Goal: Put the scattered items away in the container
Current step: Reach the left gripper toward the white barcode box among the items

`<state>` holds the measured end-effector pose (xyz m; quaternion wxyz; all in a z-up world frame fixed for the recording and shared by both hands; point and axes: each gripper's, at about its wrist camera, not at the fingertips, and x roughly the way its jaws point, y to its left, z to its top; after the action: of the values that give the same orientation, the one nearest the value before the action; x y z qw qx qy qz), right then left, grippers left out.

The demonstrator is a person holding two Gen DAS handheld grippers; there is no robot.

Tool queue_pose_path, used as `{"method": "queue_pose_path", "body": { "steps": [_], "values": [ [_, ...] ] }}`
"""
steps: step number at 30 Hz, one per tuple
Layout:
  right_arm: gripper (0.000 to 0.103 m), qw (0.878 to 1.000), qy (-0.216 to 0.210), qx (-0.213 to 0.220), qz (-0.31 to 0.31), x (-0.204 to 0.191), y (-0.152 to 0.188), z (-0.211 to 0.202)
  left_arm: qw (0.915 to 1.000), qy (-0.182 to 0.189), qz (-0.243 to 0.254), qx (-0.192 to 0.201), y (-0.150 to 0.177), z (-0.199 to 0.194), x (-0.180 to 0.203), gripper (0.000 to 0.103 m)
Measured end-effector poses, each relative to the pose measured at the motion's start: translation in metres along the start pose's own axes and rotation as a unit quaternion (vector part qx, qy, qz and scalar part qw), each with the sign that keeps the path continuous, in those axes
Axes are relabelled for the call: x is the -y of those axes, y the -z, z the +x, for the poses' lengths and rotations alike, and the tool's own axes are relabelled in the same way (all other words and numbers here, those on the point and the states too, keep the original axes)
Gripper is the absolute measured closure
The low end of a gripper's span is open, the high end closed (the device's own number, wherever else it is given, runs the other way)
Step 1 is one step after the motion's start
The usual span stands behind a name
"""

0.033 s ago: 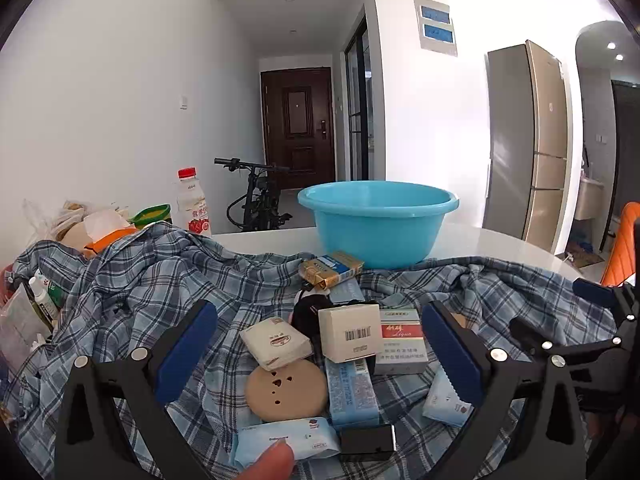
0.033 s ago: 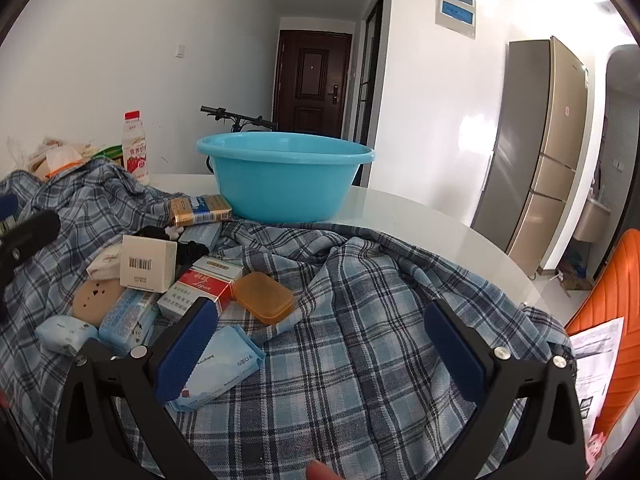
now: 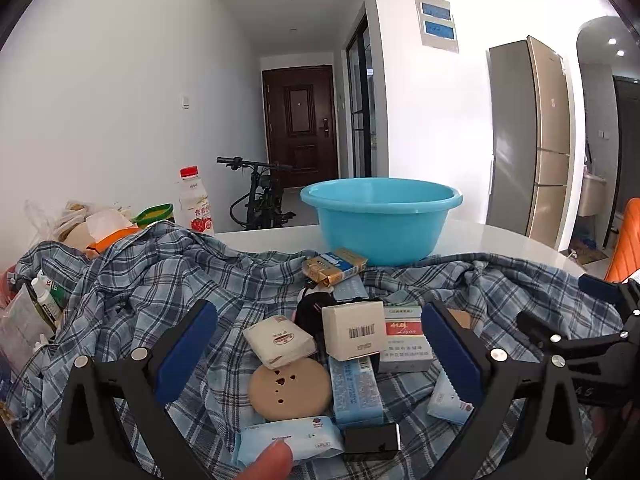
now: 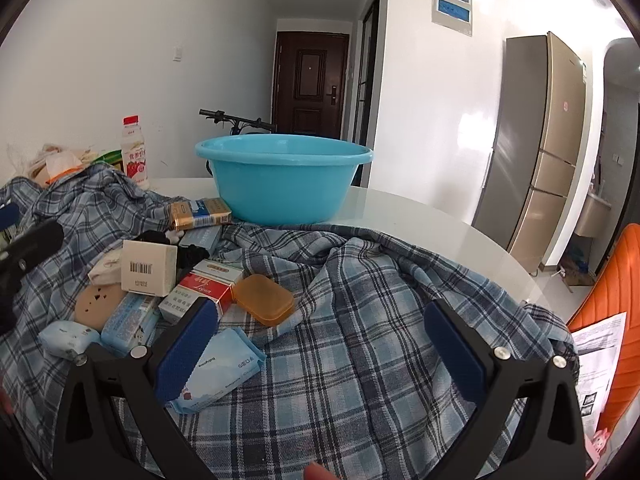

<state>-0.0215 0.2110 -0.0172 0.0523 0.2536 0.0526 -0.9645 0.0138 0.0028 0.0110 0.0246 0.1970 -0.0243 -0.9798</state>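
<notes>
A: Do we see any change?
B: None. Our left gripper [image 3: 318, 354] and right gripper [image 4: 320, 346] both stand wide, empty; items wait at centre, blue basin [image 3: 380, 216] above, empty.

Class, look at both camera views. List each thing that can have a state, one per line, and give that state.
Left claw: open, holding nothing.
Right claw: open, holding nothing.
Round light-blue plastic basin: upright on the table; inside hidden.
White drink bottle with red cap: upright, capped.
Flat orange plastic case: lid shut, lying flat.
Dark brown door: shut.
</notes>
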Motion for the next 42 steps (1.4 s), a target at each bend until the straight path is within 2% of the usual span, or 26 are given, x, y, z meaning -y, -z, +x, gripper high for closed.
{"method": "queue_pose_path", "body": {
  "steps": [4,7,10,12,16,20,28,33,38,41,42],
  "values": [
    [0.000,0.999,0.018,-0.003,-0.028,-0.006,-0.001,-0.001,0.9998,0.001,-0.017,-0.008,0.008,0.010,-0.003,0.000],
    [0.000,0.999,0.011,-0.015,-0.034,-0.008,0.002,0.001,0.9995,0.000,-0.016,-0.026,0.011,0.018,-0.001,0.000],
    [0.000,0.999,0.004,-0.023,-0.030,-0.007,0.006,0.004,0.9986,0.025,-0.022,-0.041,0.011,0.025,0.002,0.000],
    [0.000,0.999,0.005,-0.023,-0.031,-0.008,0.007,0.004,0.9977,0.044,-0.006,-0.052,0.008,0.032,0.009,0.000],
    [0.000,1.000,0.008,-0.013,-0.025,-0.002,0.006,0.000,0.9948,0.046,0.006,-0.091,0.005,0.055,0.021,0.000],
    [0.000,1.000,0.007,-0.013,-0.006,0.010,0.005,-0.003,0.9945,0.047,-0.022,-0.091,0.002,0.063,0.018,0.000],
    [0.000,1.000,0.002,-0.027,-0.003,0.014,0.009,0.004,0.9958,0.035,-0.028,-0.080,-0.005,0.064,0.016,0.000],
    [0.000,0.999,0.008,-0.041,-0.017,0.006,0.013,0.011,0.9939,0.049,-0.023,-0.096,-0.004,0.075,0.021,0.000],
    [0.000,0.999,0.004,-0.044,-0.009,0.008,0.012,0.018,0.9918,0.037,-0.007,-0.122,0.001,0.092,0.021,0.000],
    [0.000,0.999,0.003,-0.047,-0.003,0.010,0.012,0.023,0.9885,0.064,-0.014,-0.136,0.001,0.099,0.026,0.000],
    [0.000,0.999,0.002,-0.050,-0.002,0.010,0.013,0.025,0.9882,0.061,-0.006,-0.140,0.000,0.103,0.030,0.000]
  ]
}}
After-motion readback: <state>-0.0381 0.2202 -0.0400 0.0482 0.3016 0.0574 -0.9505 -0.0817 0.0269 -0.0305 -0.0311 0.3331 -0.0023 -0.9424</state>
